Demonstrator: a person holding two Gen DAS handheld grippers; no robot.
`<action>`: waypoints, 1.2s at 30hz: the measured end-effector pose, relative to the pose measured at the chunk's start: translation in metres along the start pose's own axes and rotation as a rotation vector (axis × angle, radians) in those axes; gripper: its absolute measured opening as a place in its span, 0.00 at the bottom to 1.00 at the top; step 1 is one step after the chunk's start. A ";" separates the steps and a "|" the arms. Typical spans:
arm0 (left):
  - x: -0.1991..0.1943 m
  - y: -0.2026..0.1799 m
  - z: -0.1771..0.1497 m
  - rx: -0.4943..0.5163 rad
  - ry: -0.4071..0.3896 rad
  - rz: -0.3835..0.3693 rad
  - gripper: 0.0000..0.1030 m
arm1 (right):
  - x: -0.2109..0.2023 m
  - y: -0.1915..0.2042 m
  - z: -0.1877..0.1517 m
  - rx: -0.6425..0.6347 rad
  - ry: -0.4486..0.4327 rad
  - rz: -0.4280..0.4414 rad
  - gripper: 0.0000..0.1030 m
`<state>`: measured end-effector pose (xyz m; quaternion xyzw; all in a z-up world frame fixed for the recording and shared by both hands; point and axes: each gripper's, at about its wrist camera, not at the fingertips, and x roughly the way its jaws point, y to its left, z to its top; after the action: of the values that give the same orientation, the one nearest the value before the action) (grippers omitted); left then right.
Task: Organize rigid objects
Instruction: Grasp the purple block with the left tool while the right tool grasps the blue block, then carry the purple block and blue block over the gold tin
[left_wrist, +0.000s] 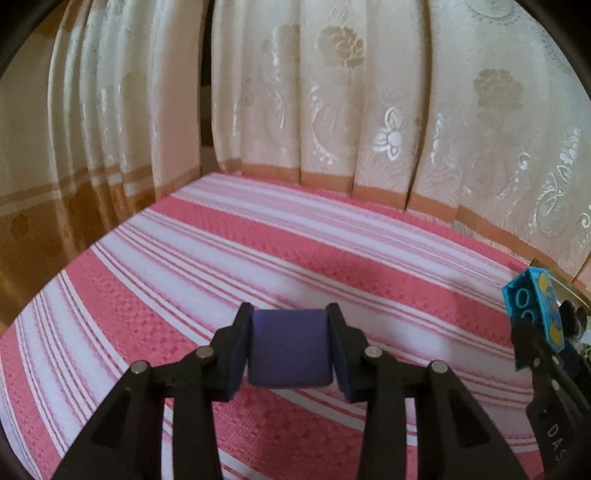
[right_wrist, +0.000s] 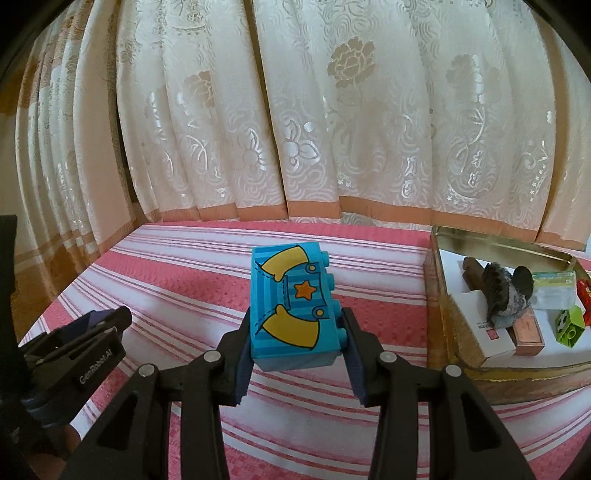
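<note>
My left gripper (left_wrist: 290, 314) is shut on a dark purple block (left_wrist: 289, 347) and holds it above the pink striped cloth (left_wrist: 258, 240). My right gripper (right_wrist: 295, 321) is shut on a blue toy brick (right_wrist: 291, 306) printed with yellow sleeves and an orange star, held above the cloth. The same brick (left_wrist: 535, 306) shows at the right edge of the left wrist view. The left gripper (right_wrist: 92, 328) shows at the left of the right wrist view.
An open gold tin box (right_wrist: 439, 295) stands at the right and holds a green brick (right_wrist: 570, 326), a grey furry toy (right_wrist: 506, 291), small white and brown boxes. A cream flowered curtain (right_wrist: 295, 110) hangs behind the table's far edge.
</note>
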<state>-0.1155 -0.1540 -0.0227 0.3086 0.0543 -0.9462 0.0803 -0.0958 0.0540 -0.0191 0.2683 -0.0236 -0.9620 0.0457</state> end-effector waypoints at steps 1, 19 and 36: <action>-0.003 -0.001 0.000 0.005 -0.014 0.003 0.38 | -0.001 -0.001 0.000 0.000 -0.003 -0.001 0.44; -0.027 -0.035 -0.009 0.059 -0.099 -0.005 0.38 | -0.022 -0.024 -0.003 -0.010 -0.042 -0.043 0.44; -0.041 -0.087 -0.020 0.100 -0.106 -0.063 0.38 | -0.044 -0.060 -0.003 -0.028 -0.088 -0.102 0.44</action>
<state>-0.0876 -0.0610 -0.0094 0.2600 0.0122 -0.9648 0.0377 -0.0610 0.1185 -0.0029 0.2258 0.0017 -0.9742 -0.0006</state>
